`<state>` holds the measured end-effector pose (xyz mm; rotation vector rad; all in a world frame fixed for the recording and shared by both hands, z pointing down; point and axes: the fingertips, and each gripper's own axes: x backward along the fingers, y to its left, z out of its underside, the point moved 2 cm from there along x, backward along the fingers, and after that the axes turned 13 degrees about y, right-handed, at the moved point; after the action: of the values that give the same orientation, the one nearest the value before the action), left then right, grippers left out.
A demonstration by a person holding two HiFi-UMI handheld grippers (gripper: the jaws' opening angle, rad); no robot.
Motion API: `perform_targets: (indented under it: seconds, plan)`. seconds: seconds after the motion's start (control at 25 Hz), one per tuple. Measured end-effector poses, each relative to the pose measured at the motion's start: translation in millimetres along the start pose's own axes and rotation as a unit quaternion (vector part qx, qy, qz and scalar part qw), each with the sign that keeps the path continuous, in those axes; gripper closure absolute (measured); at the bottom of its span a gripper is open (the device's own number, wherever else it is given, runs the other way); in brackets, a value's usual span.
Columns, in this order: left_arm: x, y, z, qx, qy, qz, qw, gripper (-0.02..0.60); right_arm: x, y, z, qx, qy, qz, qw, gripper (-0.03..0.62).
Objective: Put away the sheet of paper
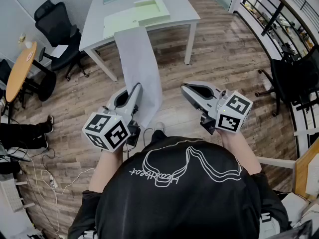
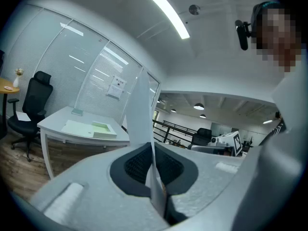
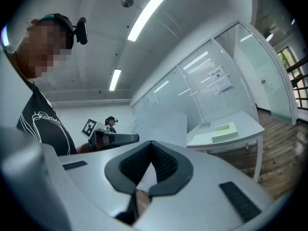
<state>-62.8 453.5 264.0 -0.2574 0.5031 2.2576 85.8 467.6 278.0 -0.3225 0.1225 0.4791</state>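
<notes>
Room inventory, positions taken from the white rectangular table (image 1: 183, 9).
- Beneath: brown wood-plank floor (image 1: 219, 59).
- Left: black wheeled office chair (image 1: 57, 24); beyond it, round orange-topped table (image 1: 20, 68).
- Right: black metal railing (image 1: 269, 9), second black chair (image 1: 294, 78).
- Behind: glass partition wall with blinds (image 2: 96, 76).
- Overhead: long ceiling strip light (image 2: 167, 12), lit.

This is an office. A big white table (image 1: 184, 14) stands on a wood floor (image 1: 224, 59). A black office chair (image 1: 57, 21) on wheels sits near it, next to a small round wooden table (image 1: 20, 68). Glass walls (image 3: 202, 76) with blinds split the rooms. Long lights (image 2: 167, 12) shine on the ceiling. Cables (image 1: 35, 178) lie on the floor.
</notes>
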Motion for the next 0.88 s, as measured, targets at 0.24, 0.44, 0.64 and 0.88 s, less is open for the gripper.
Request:
perform_targets:
  seconds: [0.24, 0.44, 0.64, 0.88]
  plan:
    - [5.4, -23.1, 8.6, -0.013, 0.007, 0.003, 0.9999, 0.571, 17.0, 12.6, 3.0, 0.007, -0.005, -0.001, 1.0, 0.585]
    - [7.9, -35.7, 9.7, -0.015, 0.005, -0.001, 0.9999, 0.571, 27.0, 18.8, 4.2, 0.014, -0.004, -0.007, 1.0, 0.585]
    - [10.3, -44.7, 11.8, -0.012, 0.01, 0.011, 0.9998, 0.571, 31.1, 21.4, 4.2, 0.009, -0.007, -0.012, 1.0, 0.585]
    - [8.1, -49.1, 8.8, -0.026, 0.015, 0.009, 0.9995, 0.571, 30.6, 17.6, -0.1, 0.007, -0.016, -0.018, 1.0, 0.584]
